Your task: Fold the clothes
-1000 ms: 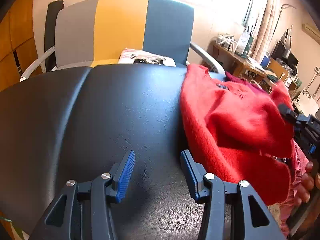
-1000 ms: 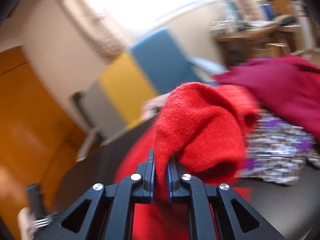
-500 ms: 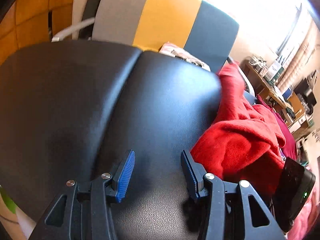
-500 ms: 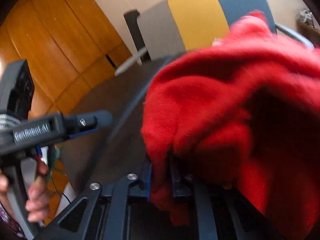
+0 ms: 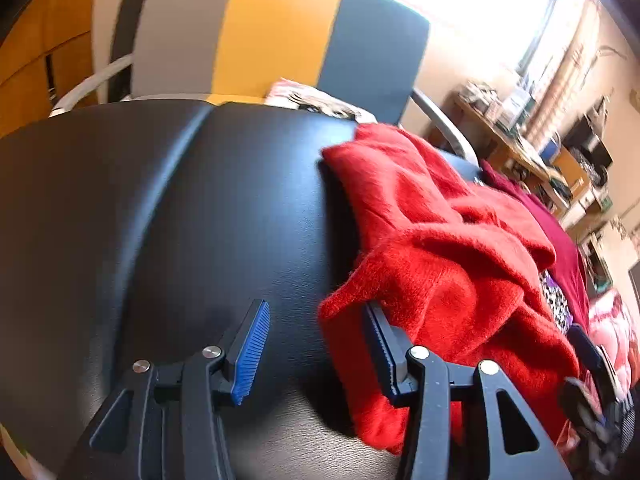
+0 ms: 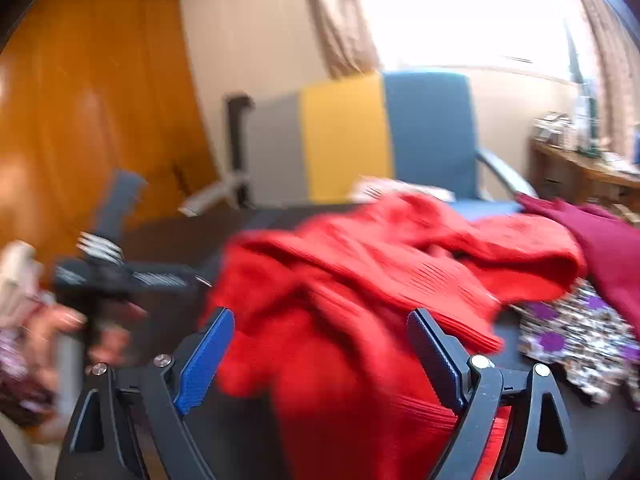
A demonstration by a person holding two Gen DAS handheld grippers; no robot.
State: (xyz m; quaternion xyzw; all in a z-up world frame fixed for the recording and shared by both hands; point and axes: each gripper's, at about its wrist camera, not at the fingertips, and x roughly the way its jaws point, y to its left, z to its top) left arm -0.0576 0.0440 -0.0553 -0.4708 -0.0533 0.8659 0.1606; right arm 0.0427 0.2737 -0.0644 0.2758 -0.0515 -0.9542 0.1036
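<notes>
The right gripper point(image 6: 320, 356) is opening over the crumpled red sweater point(image 6: 360, 280), the left gripper point(image 5: 316, 344) beside it spread and empty; next, likely regrasping an edge to fold.

Glaring window point(image 6: 460, 12) backlight; right view motion-blurred.

Both wrist cameras look close along their jaws, tilted downward; both views share the red sweater point(image 5: 448, 264) just beyond the jaws.

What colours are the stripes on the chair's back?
Grey, yellow and blue stripes on the chair back, clearest in the left wrist view.
</notes>
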